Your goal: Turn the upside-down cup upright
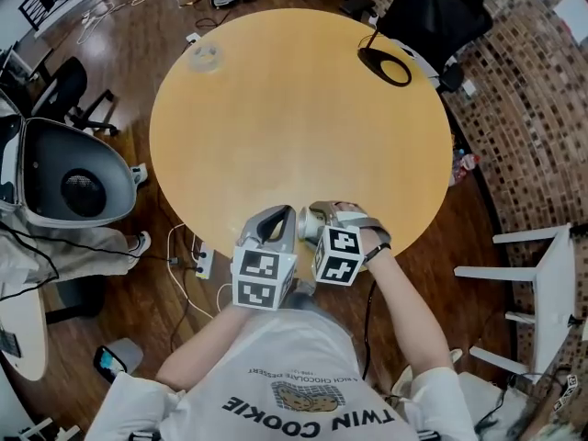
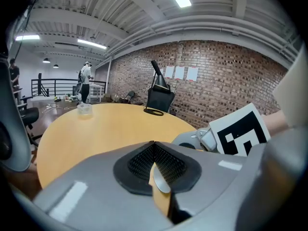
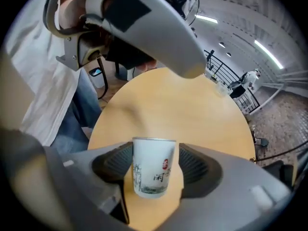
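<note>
A white cup (image 3: 153, 166) with an ink painting and a red seal sits between the jaws of my right gripper (image 3: 155, 160), its wider rim at the top of the picture. The left pad lies at the cup's side and a thin gap shows at the right pad, so the jaws stand open round it. In the head view my right gripper (image 1: 317, 223) points down at the near edge of the round wooden table (image 1: 294, 108), and the cup is hidden there. My left gripper (image 1: 276, 223) is right beside it, tips together (image 2: 154, 146), holding nothing.
A clear tape roll (image 1: 204, 56) lies at the table's far left. A black loop (image 1: 384, 66) lies at the far right, in front of a black chair (image 1: 432, 16). A grey pod chair (image 1: 73, 182) stands left of the table and a white chair (image 1: 542, 283) to its right.
</note>
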The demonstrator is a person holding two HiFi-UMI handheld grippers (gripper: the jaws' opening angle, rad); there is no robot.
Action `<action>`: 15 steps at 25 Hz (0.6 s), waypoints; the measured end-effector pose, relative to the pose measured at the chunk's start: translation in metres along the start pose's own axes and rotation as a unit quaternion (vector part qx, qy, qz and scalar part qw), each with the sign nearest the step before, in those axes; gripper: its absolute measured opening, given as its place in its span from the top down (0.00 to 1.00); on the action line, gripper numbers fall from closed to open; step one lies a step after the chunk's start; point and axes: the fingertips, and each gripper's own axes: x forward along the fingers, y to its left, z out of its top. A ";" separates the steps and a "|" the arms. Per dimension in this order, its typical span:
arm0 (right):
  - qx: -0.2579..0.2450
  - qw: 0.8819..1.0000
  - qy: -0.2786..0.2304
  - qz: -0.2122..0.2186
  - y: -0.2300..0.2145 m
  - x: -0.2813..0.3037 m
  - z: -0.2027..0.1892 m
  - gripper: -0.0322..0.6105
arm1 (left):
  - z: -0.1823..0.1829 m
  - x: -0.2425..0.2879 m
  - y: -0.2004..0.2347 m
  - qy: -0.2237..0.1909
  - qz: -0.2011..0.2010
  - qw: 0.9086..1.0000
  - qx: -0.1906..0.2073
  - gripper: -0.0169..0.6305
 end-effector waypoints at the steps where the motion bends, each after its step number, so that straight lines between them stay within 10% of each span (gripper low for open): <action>1: -0.003 1.000 0.006 0.002 -0.001 0.003 -0.001 0.50 | 0.000 -0.001 0.003 -0.001 0.004 1.000 -0.002 0.96; 15: 0.011 1.000 0.024 0.005 -0.005 0.012 0.006 0.50 | -0.002 -0.012 0.018 -0.004 0.020 1.000 -0.010 0.96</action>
